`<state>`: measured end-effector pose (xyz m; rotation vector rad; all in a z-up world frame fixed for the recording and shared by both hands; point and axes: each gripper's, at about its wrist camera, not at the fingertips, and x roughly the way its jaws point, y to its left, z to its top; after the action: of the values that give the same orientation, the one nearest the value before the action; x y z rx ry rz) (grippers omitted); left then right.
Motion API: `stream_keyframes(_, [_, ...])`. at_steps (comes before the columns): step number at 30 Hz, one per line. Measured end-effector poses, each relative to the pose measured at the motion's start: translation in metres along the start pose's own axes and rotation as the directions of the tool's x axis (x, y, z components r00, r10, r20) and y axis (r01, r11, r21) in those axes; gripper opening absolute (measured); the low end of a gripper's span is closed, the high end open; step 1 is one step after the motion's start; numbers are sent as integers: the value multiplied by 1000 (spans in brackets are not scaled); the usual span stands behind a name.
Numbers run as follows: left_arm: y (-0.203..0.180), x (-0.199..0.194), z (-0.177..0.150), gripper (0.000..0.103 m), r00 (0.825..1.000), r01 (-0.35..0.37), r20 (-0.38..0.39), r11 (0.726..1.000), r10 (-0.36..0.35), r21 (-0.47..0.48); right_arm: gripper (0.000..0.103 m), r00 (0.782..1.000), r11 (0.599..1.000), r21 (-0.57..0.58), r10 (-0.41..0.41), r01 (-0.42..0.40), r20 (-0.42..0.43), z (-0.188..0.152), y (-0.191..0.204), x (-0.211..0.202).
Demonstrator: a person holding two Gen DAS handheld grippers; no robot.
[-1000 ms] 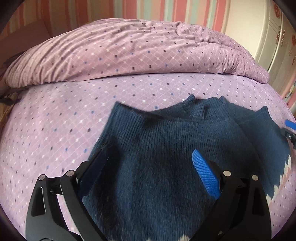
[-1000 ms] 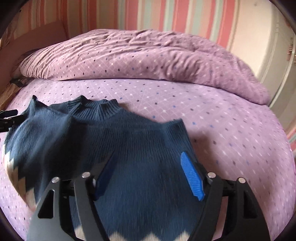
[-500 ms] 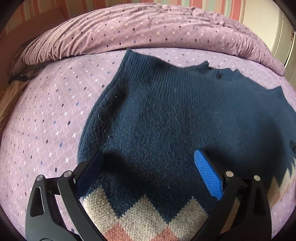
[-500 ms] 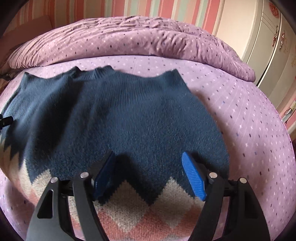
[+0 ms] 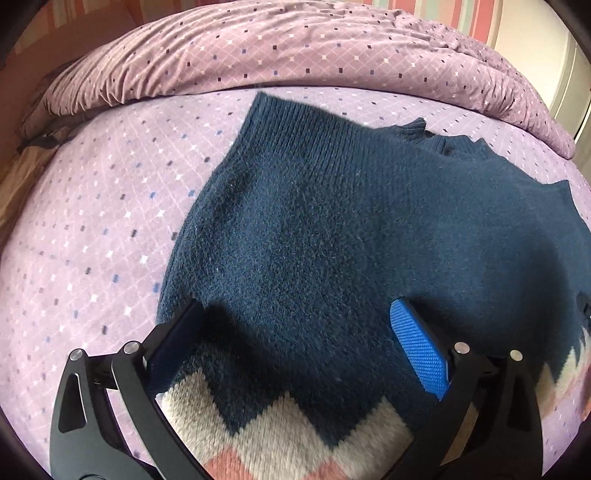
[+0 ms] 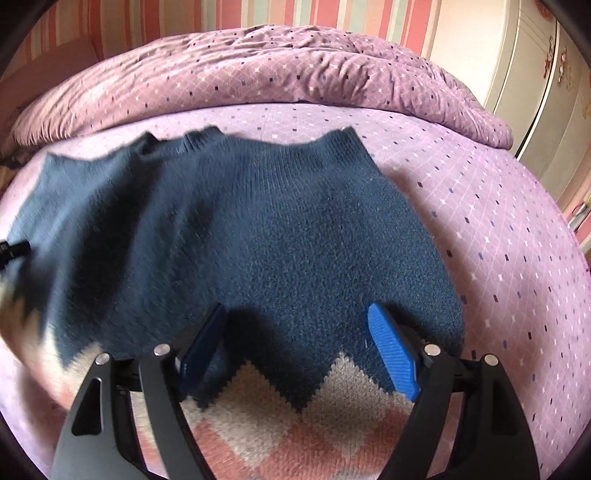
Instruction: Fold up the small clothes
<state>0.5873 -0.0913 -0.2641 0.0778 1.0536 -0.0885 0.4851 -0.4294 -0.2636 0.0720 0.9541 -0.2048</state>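
Sweater (image 5: 351, 236): a small navy knit with a cream and pink zigzag band, spread flat on the bed; in the right wrist view (image 6: 258, 236) the same piece fills the middle of the picture.
Sweater layout: the navy ribbed edges and the collar lie on the far side, toward the duvet; the zigzag band lies on the near side, under both tools.
Bed sheet (image 5: 103, 229): lilac with a small diamond print, bare to the left of the sweater in the left wrist view and to the right of it in the right wrist view (image 6: 498, 240).
Duvet (image 5: 295, 48): bunched in the same print along the far edge of the bed, apart from the sweater; also seen in the right wrist view (image 6: 277, 70).
Left gripper (image 5: 295, 332): jaws spread wide, pointing steeply down over the sweater near its left edge, where navy meets the zigzag; the blue pads stand on either side of flat knit and pinch nothing.
Right gripper (image 6: 295, 332): jaws apart and just been opening further, over the right half of the sweater at the zigzag line; knit lies between the pads, but they do not press on it.
Wall (image 6: 295, 14): striped in pink, cream and green, behind the duvet.
Wardrobe (image 6: 535, 92): cream doors to the right of the bed.
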Motion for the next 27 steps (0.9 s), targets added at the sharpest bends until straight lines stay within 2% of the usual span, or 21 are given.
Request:
stream_keyframes(1, [-2,-6,1,100,1000,6,2,1000,-6,2,81,1000,1000,10,24,-24,14,4,-1,-9])
stream_keyframes(2, [-3,-11,1,100,1000,11,3,1000,-11,3,87,999,1000,8,26,-26,27,7,-1,-16])
stream_keyframes(4, [-10,-25,3,100,1000,21,5,1000,-21,10,93,998,1000,-6,3,-3,68,13,0,-36])
stream_keyframes(11, [-52,-70,5,100,995,97,11,995,-97,31,94,993,999,-26,-31,34,114,22,-5,-91])
stream_keyframes(13, [-64,-78,3,100,993,115,7,993,-115,27,101,992,999,-7,-38,39,118,19,-12,-104])
stream_keyframes(15, [-79,-84,-2,100,990,140,1,990,-140,19,101,990,999,17,-48,47,129,14,-20,-113])
stream_keyframes(20, [-115,-84,-20,100,984,176,-41,984,-175,28,101,993,996,67,-57,50,104,1,-40,-115])
stream_keyframes(27, [-141,-72,-32,100,980,190,-76,980,-185,57,101,996,992,104,-73,67,55,-17,-61,-99])
